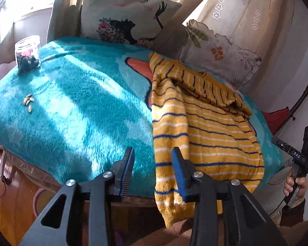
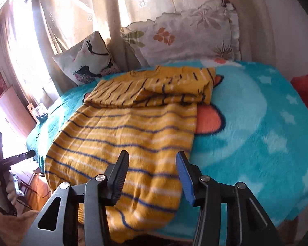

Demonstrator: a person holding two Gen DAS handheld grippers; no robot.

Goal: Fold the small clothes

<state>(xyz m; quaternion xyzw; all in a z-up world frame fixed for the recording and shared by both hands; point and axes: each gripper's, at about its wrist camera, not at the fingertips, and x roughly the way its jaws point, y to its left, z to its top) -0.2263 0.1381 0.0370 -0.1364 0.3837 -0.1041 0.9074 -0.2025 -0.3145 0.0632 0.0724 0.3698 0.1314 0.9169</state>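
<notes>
Yellow striped sweater (image 1: pixel 205 127) half-folded, hem overhanging blanket edge.

Harsh window (image 2: pixel 20 47) glare at left, streaked shadows, fisheye-warped edges

A home bedroom or living room: a fluffy teal blanket (image 1: pixel 76 106) covers the surface, printed cushions (image 1: pixel 125 18) at twelve o'clock, lace curtains (image 2: pixel 76 10) behind.
</notes>
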